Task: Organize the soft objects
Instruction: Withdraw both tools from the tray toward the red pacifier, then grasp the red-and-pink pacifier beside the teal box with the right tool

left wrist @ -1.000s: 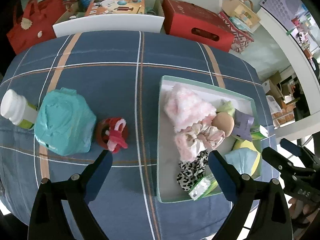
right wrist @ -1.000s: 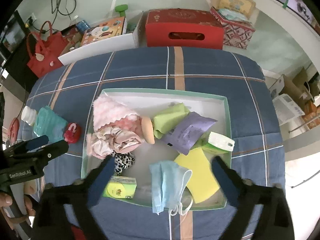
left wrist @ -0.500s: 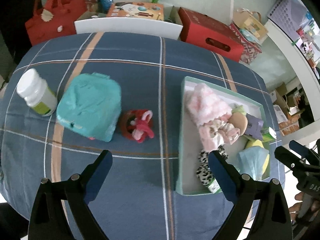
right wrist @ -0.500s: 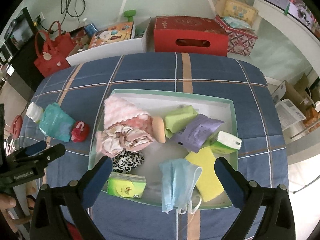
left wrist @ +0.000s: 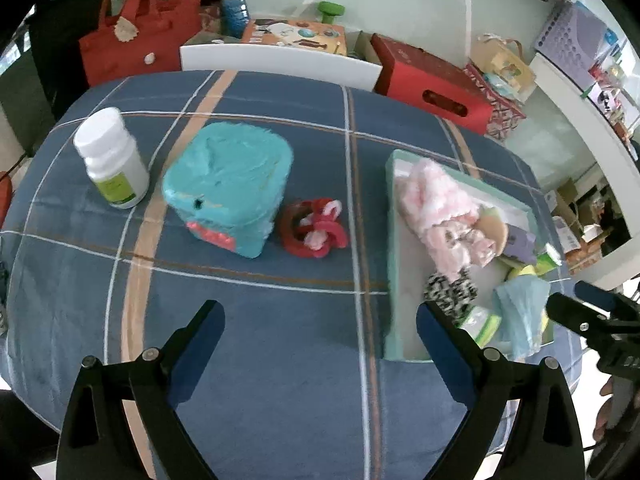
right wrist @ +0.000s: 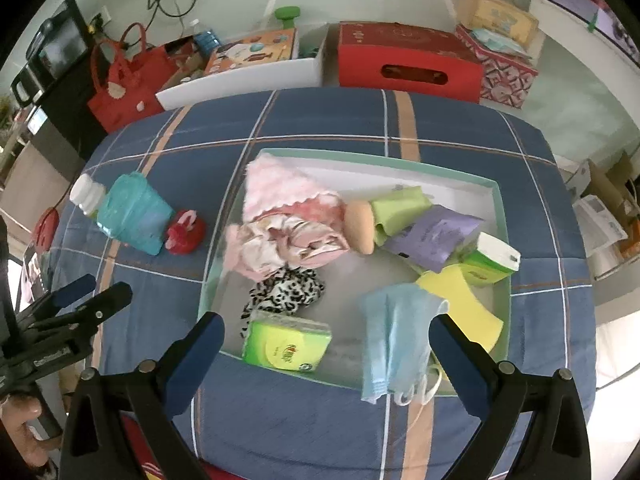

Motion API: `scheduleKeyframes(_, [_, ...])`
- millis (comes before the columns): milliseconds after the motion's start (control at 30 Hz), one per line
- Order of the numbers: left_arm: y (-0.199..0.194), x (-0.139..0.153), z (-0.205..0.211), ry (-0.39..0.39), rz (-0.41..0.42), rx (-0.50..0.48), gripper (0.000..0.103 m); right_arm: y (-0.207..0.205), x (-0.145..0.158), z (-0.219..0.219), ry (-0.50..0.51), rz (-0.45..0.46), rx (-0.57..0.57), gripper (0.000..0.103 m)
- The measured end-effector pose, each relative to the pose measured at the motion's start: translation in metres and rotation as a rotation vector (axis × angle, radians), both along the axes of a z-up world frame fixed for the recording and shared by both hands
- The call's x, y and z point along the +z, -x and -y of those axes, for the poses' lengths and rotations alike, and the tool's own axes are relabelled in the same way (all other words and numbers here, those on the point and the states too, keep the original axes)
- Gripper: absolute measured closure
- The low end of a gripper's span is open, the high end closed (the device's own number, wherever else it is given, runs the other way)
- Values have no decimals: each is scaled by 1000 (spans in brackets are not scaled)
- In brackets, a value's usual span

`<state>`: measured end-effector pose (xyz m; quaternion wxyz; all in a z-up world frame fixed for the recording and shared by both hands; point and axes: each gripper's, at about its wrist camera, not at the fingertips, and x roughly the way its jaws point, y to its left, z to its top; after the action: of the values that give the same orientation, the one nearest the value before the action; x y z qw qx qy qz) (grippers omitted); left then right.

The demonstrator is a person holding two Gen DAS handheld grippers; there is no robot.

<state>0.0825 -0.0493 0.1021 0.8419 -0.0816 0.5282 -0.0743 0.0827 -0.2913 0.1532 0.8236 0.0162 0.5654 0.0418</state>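
A shallow green-rimmed tray (right wrist: 502,216) on the blue plaid table holds soft things: pink fluffy cloth (right wrist: 280,196), leopard scrunchie (right wrist: 286,292), blue face mask (right wrist: 396,332), yellow sponge (right wrist: 472,304), tissue packs (right wrist: 286,346). The tray also shows in the left wrist view (left wrist: 390,216). Left of it lie a teal fuzzy pouch (left wrist: 228,184) and a red-pink scrunchie (left wrist: 314,228). My left gripper (left wrist: 320,336) is open and empty, near the front edge, short of the scrunchie. My right gripper (right wrist: 326,352) is open and empty over the tray's near edge.
A white pill bottle (left wrist: 112,160) stands left of the pouch. Beyond the table's far edge are a red handbag (left wrist: 136,40), a white bin (left wrist: 280,60) and a red box (left wrist: 432,88). The other gripper shows at the right (left wrist: 592,320).
My left gripper has swung left and pulled back, bringing the pouch, scrunchie and bottle toward the view's centre. My right gripper has backed off slightly from the tray. Both stay open.
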Motion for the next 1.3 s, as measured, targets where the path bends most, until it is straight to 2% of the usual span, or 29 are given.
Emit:
scheduleKeyframes(233, [3, -12, -17, 7, -16, 25, 6, 4, -2, -22, 25, 8, 42, 0])
scheduleKeyframes(600, [-2, -33, -36, 26, -56, 71, 6, -3, -24, -42, 3, -45, 75, 0])
scheduleKeyframes(733, [-10, -39, -42, 51, -72, 98, 6, -9, -23, -52, -4, -40, 100, 0])
scheduleKeyframes(1300, [-24, -48, -69, 30, -63, 114, 6, -38, -24, -105, -81, 12, 191, 0])
